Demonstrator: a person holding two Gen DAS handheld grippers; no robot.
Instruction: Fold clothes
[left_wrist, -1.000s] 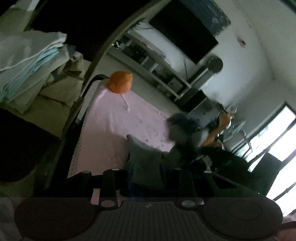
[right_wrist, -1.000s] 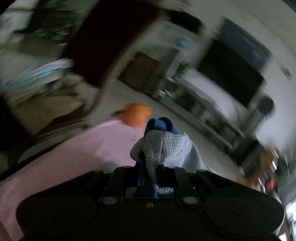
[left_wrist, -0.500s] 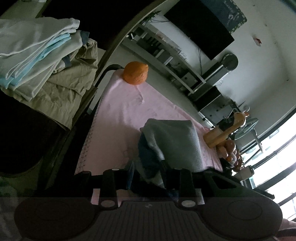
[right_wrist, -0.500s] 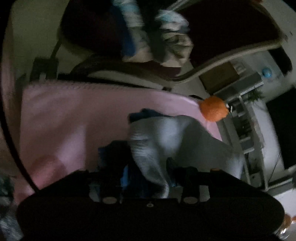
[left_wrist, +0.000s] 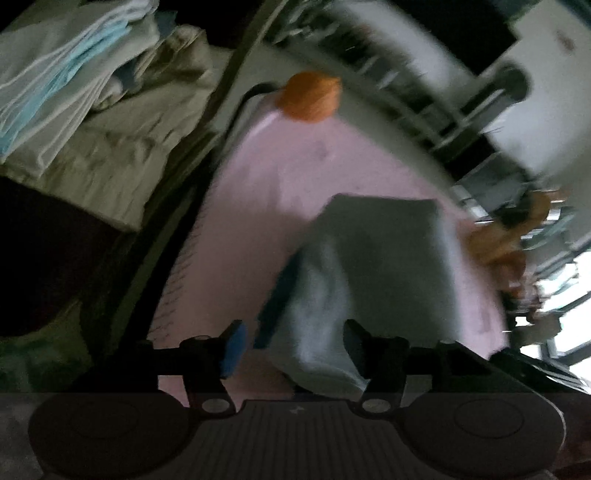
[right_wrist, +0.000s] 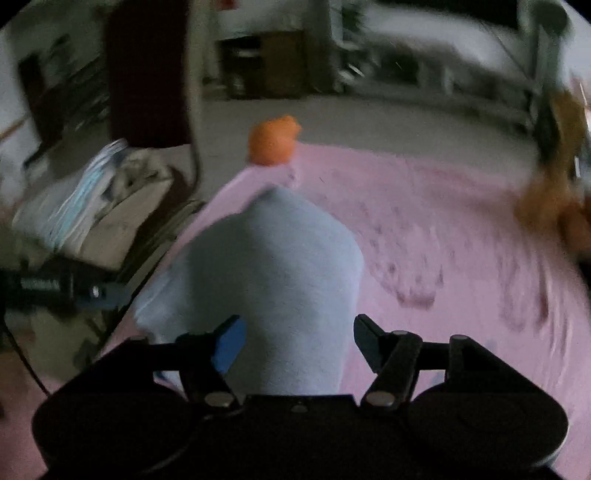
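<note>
A folded grey-blue garment (left_wrist: 373, 266) with a dark blue inner layer lies on the pink cloth (left_wrist: 258, 192) that covers the table. My left gripper (left_wrist: 293, 343) stands open, its fingers on either side of the garment's near edge. In the right wrist view the same garment (right_wrist: 266, 273) lies flat, and my right gripper (right_wrist: 297, 339) is open around its near end. Both views are blurred by motion.
An orange round object (left_wrist: 309, 96) sits at the far end of the pink cloth. A stack of folded pale clothes (left_wrist: 81, 96) rests on a chair at the left. A brown-orange toy (right_wrist: 557, 192) stands at the right edge. Shelves and a TV line the far wall.
Both grippers were shut on the garment and carried it down onto the pink cloth; now both have opened and the garment lies folded on the table.
</note>
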